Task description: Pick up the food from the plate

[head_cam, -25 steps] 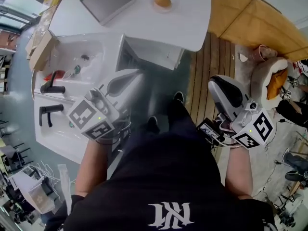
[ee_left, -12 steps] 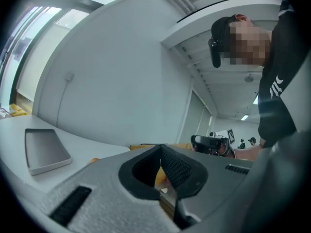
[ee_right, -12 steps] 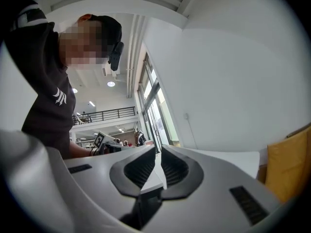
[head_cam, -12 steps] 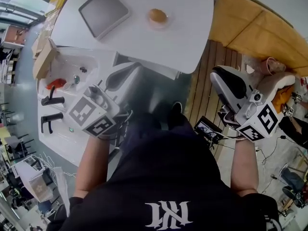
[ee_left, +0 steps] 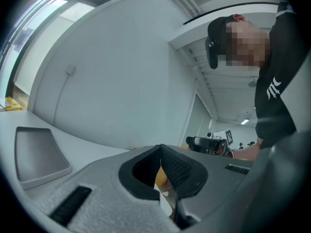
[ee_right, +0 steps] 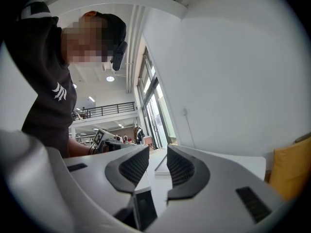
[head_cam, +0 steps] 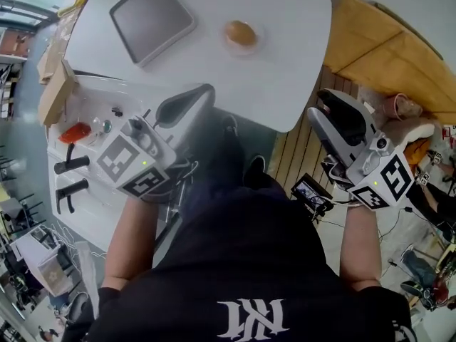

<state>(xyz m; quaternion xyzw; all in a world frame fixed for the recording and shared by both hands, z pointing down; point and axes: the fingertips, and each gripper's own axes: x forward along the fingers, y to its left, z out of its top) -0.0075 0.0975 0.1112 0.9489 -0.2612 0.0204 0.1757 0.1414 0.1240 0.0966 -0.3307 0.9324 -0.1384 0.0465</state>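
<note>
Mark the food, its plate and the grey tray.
food (head_cam: 241,32), head view, middle of its top.
plate (head_cam: 259,41), head view, bare rim right of the food.
grey tray (head_cam: 152,18), head view, centre of its floor.

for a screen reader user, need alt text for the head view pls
From above, a person in a black shirt holds a left gripper and right gripper near a white table bearing round brown food on a plate and a grey tray. The right gripper's jaws have just been opening, nothing between them.
</note>
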